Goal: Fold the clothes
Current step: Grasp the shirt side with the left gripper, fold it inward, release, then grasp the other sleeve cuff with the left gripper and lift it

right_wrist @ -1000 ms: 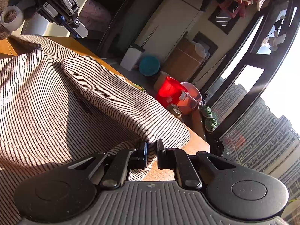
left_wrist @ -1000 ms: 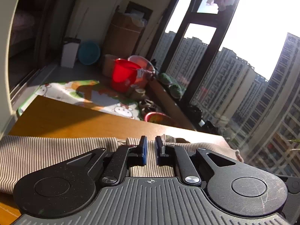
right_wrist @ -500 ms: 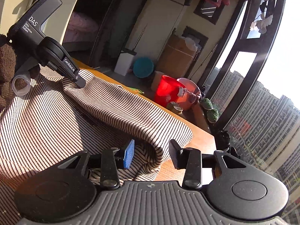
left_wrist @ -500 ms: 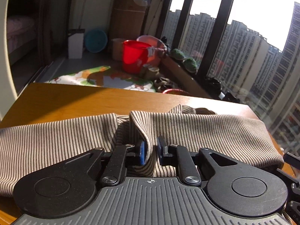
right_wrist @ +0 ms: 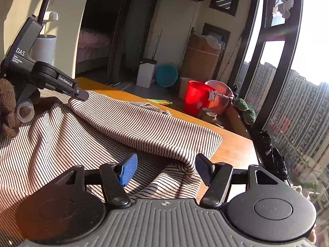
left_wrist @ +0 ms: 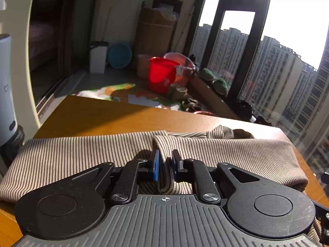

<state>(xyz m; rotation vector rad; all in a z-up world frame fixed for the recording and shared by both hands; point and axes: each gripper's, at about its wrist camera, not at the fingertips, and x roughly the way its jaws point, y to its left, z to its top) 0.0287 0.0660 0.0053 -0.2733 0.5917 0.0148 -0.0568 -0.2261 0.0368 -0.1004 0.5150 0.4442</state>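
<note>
Now a fold is just being laid: striped garment [right_wrist: 127,123] is lying doubled over on the wooden table [left_wrist: 107,115], top flap reaching toward the table's right end. Likely next: free both tools, then regrip for fold 2. Left gripper [left_wrist: 164,165] is sitting narrow, jaws opening, a cloth ridge between the pads, seemingly pinched. Right gripper [right_wrist: 164,169] is opening wide, cloth lying loose under it, pads not touching

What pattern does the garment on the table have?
The garment has thin dark stripes on beige; the right wrist view shows it best.
</note>
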